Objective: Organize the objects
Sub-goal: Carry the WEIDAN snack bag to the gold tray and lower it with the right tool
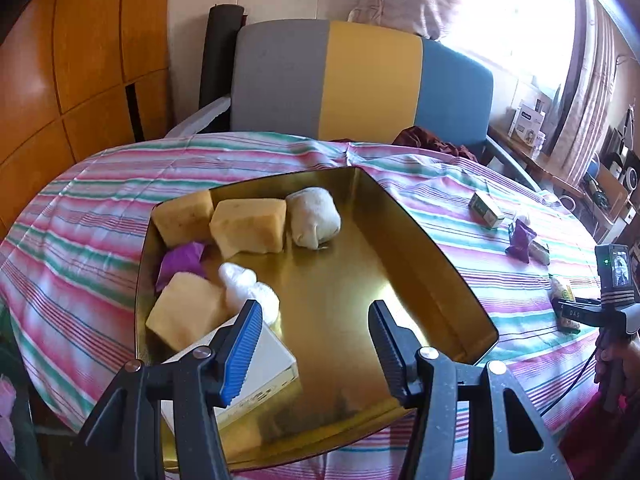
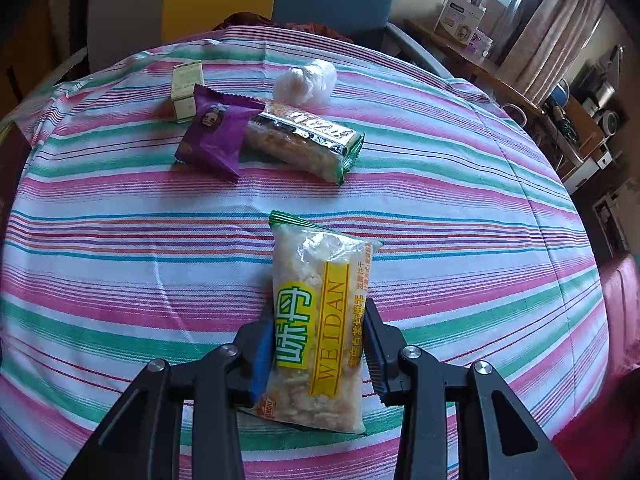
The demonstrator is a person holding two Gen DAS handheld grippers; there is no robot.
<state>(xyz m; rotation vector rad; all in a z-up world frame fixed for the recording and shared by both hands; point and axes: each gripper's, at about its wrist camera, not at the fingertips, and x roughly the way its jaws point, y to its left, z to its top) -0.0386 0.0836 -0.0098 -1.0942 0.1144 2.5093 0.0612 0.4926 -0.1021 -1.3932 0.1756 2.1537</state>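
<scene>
A gold metal tin [image 1: 436, 264] sits on the striped cloth. In it lie three yellow sponge blocks [image 1: 248, 230], a white wrapped bun [image 1: 314, 222], a purple packet [image 1: 182, 260], white cotton balls [image 1: 248, 286] and a white box [image 1: 260, 364]. My left gripper [image 1: 312, 336] is open and empty above the tin's near end. My right gripper [image 2: 318, 344] is shut on a clear WEIDAN snack pack [image 2: 320, 320] lying on the cloth. Farther away lie a purple packet [image 2: 216, 136], a second snack pack [image 2: 308, 140], a small green-white box [image 2: 186, 90] and a white plastic bundle [image 2: 306, 82].
The round table has a pink, green and white striped cloth [image 2: 460, 208]. A grey, yellow and blue chair [image 1: 360, 80] stands behind it. A wooden cabinet [image 1: 80, 60] is at the left. Cluttered shelves [image 2: 580, 120] stand at the right. The right gripper's handle [image 1: 612, 292] shows at the tin's right.
</scene>
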